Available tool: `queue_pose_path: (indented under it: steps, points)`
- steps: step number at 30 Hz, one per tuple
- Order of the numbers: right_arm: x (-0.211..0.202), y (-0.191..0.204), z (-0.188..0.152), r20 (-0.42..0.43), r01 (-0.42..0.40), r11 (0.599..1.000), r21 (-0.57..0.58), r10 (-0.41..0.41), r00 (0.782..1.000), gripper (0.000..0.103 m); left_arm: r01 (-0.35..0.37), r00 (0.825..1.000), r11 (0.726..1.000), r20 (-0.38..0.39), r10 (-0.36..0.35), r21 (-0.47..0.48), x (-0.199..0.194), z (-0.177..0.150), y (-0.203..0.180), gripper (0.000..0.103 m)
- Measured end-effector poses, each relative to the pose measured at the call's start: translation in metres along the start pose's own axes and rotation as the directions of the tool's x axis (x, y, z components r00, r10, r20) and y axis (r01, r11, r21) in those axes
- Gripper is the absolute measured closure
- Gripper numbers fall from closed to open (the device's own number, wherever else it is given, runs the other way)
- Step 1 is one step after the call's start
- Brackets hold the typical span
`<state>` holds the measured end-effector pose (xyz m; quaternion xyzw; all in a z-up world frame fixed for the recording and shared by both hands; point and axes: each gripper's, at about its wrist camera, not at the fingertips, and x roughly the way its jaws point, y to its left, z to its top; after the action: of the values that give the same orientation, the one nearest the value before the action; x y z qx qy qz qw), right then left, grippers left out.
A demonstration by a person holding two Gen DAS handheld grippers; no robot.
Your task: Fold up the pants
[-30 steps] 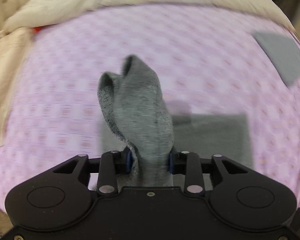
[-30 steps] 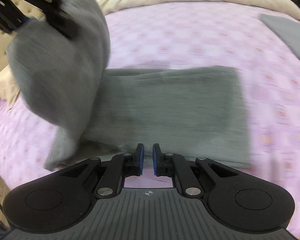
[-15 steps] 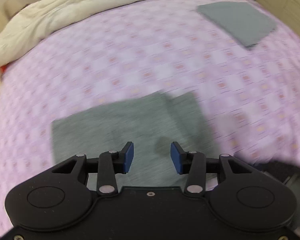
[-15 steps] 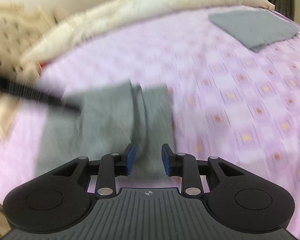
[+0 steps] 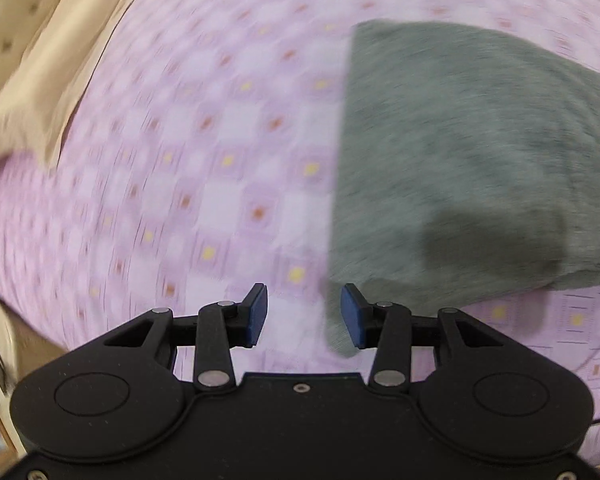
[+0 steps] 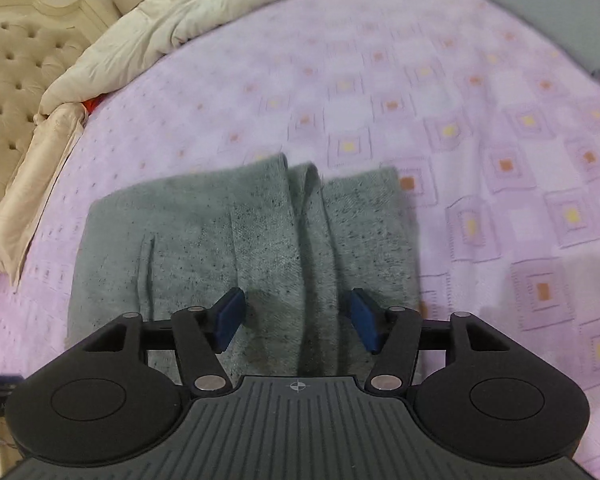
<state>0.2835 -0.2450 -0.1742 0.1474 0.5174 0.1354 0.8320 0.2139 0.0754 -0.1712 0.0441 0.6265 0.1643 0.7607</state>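
Bed sheet, pink w/ small squares, fills both views; cream duvet bunched along far edge, tufted headboard far left. A 2nd grey folded item lies far right, well apart from the work.

Pants, grey knit, lie flat on the sheet as a folded rectangle, near-centre in the right wrist view. A raised ridge/pleat runs near-to-far thru the middle, w/ a top layer's edge beside it, so the fold looks rough, not flush. Long axis seems to run left-right across that view, but the near part is hidden by the gripper body, so can't be sure.

Right gripper hovers directly over the near part of the pants, wide open, nothing held; the ridge lies betw its pads, aligned w/ the gap. It's the nearer tool for any tidy-up.

Left gripper also wide open, empty. In its blurred view the pants sit off to the right and far; only the near-left corner reaches the right pad, looks close or touching, can't tell. Left pad is over bare sheet.

Judgement: fold mostly laid; next likely flatten the ridge or take the left end for another fold, which the left gripper would need to shift right for.
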Motion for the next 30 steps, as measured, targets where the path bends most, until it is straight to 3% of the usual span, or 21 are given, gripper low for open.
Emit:
queue_pose_path:
  steps: [4, 5, 6, 7, 9, 12, 13, 16, 19, 20, 22, 23, 26, 30]
  points:
    - [0.009, 0.010, 0.005, -0.008, -0.018, 1.000, 0.009, 0.018, 1.000, 0.047, 0.015, 1.000, 1.000, -0.021, -0.016, -0.027, 0.011, -0.002, 0.016, 0.051]
    - [0.010, 0.016, 0.006, -0.022, -0.018, 1.000, 0.006, 0.018, 1.000, 0.056, 0.018, 1.000, 0.999, -0.022, -0.019, -0.031, 0.013, 0.000, 0.020, 0.051]
    - [0.009, 0.020, 0.008, -0.029, -0.029, 1.000, 0.000, 0.029, 0.999, 0.076, 0.021, 1.000, 0.999, -0.021, -0.022, -0.033, 0.014, 0.002, 0.024, 0.051]
    - [0.006, 0.029, 0.010, -0.024, -0.008, 1.000, -0.023, 0.007, 1.000, 0.087, 0.025, 0.999, 0.999, -0.019, -0.026, -0.035, 0.017, 0.005, 0.029, 0.051]
    - [-0.003, 0.050, 0.015, -0.007, 0.037, 0.995, -0.089, -0.038, 0.999, 0.089, 0.032, 0.999, 0.999, -0.014, -0.032, -0.033, 0.020, 0.011, 0.037, 0.051]
    - [-0.050, 0.071, 0.021, 0.052, -0.029, 0.997, -0.076, 0.033, 0.998, 0.090, 0.037, 0.999, 0.999, 0.000, -0.037, -0.021, 0.031, 0.021, 0.051, 0.051]
    - [-0.068, 0.076, 0.021, 0.073, -0.019, 0.996, -0.083, 0.025, 0.997, 0.095, 0.035, 0.999, 0.999, 0.008, -0.035, -0.013, 0.032, 0.024, 0.054, 0.051]
    - [-0.087, 0.069, 0.018, 0.111, 0.083, 0.989, -0.124, -0.069, 0.991, 0.093, 0.038, 0.999, 0.999, 0.036, -0.038, 0.019, 0.033, 0.031, 0.055, 0.051]
    - [-0.054, 0.043, 0.012, 0.056, 0.183, 0.973, -0.138, -0.176, 0.983, 0.092, 0.062, 0.997, 0.996, 0.049, -0.066, 0.071, 0.036, 0.038, 0.043, 0.051]
    - [-0.044, 0.039, 0.009, 0.069, 0.260, 0.951, -0.169, -0.251, 0.965, 0.092, 0.071, 0.996, 0.993, 0.049, -0.076, 0.097, 0.037, 0.040, 0.037, 0.051]
    - [-0.032, 0.039, 0.009, 0.080, 0.413, 0.886, -0.209, -0.405, 0.911, 0.091, 0.081, 0.994, 0.987, 0.058, -0.090, 0.139, 0.036, 0.045, 0.026, 0.051]
    - [-0.039, 0.040, 0.011, 0.106, 0.417, 0.891, -0.182, -0.403, 0.909, 0.091, 0.095, 0.992, 0.983, 0.072, -0.107, 0.157, 0.032, 0.047, 0.022, 0.051]
    - [-0.070, 0.049, 0.009, 0.201, 0.284, 0.952, -0.115, -0.258, 0.945, 0.090, 0.118, 0.982, 0.968, 0.122, -0.148, 0.220, 0.023, 0.054, 0.005, 0.051]
    - [-0.056, 0.074, 0.009, 0.200, 0.256, 0.941, -0.221, -0.214, 0.956, 0.074, 0.112, 0.970, 0.943, 0.173, -0.172, 0.312, 0.019, 0.075, -0.026, 0.051]
